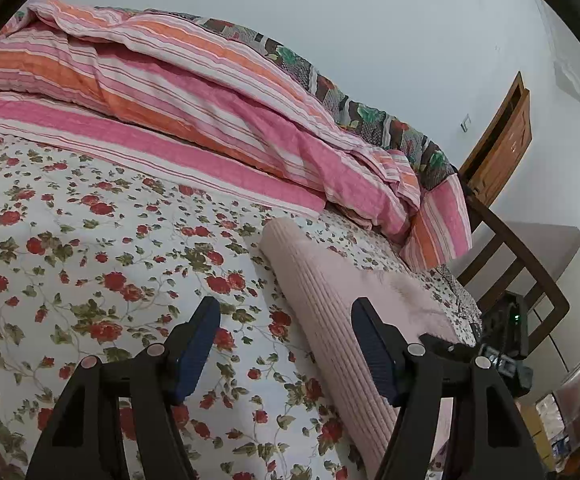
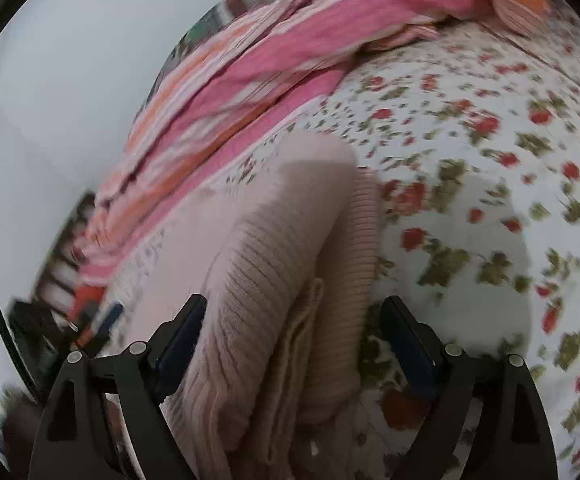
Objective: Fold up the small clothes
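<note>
A pale pink ribbed knit garment lies folded on the floral bedsheet. My left gripper is open and empty, hovering above the sheet with the garment's left edge under its right finger. In the right wrist view the same knit garment shows folded in layers, running between the fingers. My right gripper is open, its fingers standing either side of the garment without pinching it. That view is motion-blurred.
A bunched pink and orange striped quilt lies along the far side of the bed, also in the right wrist view. A wooden chair and a wooden door stand beyond the bed's right end.
</note>
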`<state>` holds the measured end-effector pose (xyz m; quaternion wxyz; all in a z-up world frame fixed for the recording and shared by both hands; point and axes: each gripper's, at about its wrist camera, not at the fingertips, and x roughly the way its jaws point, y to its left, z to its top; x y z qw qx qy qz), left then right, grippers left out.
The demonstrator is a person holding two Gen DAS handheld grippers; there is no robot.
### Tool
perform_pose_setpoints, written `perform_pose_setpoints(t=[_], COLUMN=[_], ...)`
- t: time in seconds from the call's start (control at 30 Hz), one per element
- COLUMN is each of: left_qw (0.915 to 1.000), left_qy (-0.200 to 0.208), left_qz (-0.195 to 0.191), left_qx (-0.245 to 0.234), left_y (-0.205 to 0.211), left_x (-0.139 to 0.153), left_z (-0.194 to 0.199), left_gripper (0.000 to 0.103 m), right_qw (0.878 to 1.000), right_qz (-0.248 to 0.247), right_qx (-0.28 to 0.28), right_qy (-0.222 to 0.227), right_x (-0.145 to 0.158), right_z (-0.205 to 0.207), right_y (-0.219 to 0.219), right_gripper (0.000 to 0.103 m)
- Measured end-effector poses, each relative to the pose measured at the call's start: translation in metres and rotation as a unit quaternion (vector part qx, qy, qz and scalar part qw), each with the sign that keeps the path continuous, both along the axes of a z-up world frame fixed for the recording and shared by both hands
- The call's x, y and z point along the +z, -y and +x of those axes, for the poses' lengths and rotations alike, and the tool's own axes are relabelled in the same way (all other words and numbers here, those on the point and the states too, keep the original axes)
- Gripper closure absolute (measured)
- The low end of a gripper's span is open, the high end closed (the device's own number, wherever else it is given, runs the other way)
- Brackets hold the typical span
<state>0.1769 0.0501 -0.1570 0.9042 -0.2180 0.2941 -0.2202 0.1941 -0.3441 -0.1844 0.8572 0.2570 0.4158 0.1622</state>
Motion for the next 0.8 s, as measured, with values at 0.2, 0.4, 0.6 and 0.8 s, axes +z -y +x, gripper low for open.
perform_pose_setpoints(t=[0.2,0.4,0.6,0.8], left_qw=[0.9999,0.9993,0.9977,0.9934], left_qy=[0.001,-0.009,-0.019,-0.036], left_qz=[-0.014,-0.027,-0.056,-0.081], left_qx=[0.009,0.023,0.034,0.072], left_y=[-0.009,-0.020,-0.042,-0.070], left_x=[0.002,-0.001,-0.003,-0.004], left_z=[-0.003,-0.002,-0.005,-0.010], left_gripper=[0.037,0.037,0.037,0.037], right_qw=[0.999,0.999,0.998,0.991], right_qz=[0.020,0.045,0.017,-0.072], right_qx=[0.036,0.019,0.013,-0.003], right_qy=[-0.022,0.000,0.063,0.113], right_x=[0.000,0.022,0.087,0.140], right_z=[0.005,-0.013,-0.030,-0.035], right_y=[-0.005,-0.006,-0.038,-0.079], right_gripper=[0.049,0.063,0.065,0.067])
